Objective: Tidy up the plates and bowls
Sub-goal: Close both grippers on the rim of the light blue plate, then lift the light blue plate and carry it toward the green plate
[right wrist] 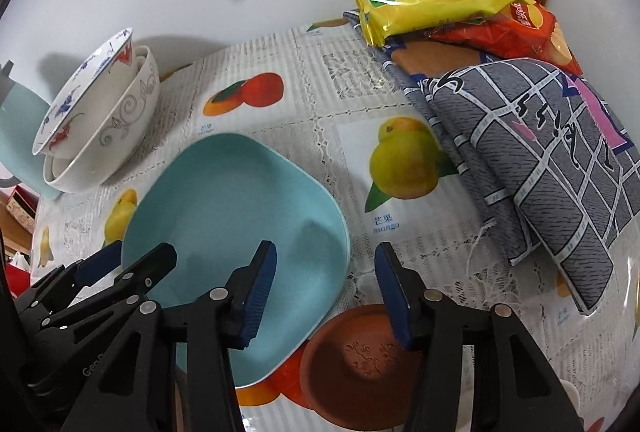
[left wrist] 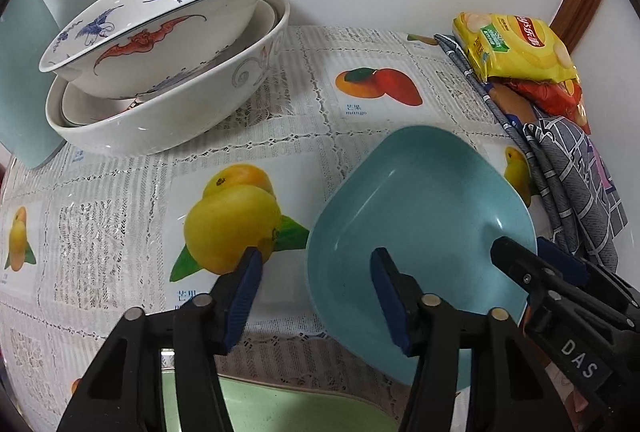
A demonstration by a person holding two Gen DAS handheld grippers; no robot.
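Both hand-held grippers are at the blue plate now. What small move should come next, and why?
Probably close both onto the rim. The left hand-held gripper and the right hand-held gripper each straddle an opposite edge of the blue plate, one finger over it and one outside, with the pads apparently not yet pressing.

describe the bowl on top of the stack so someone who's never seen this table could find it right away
On the fruit-print tablecloth, by the white wall, stands a stack of nested white bowls. The top bowl sits tilted. Unlike the grey-scrolled bowl beneath, it carries blue cranes and red bats.
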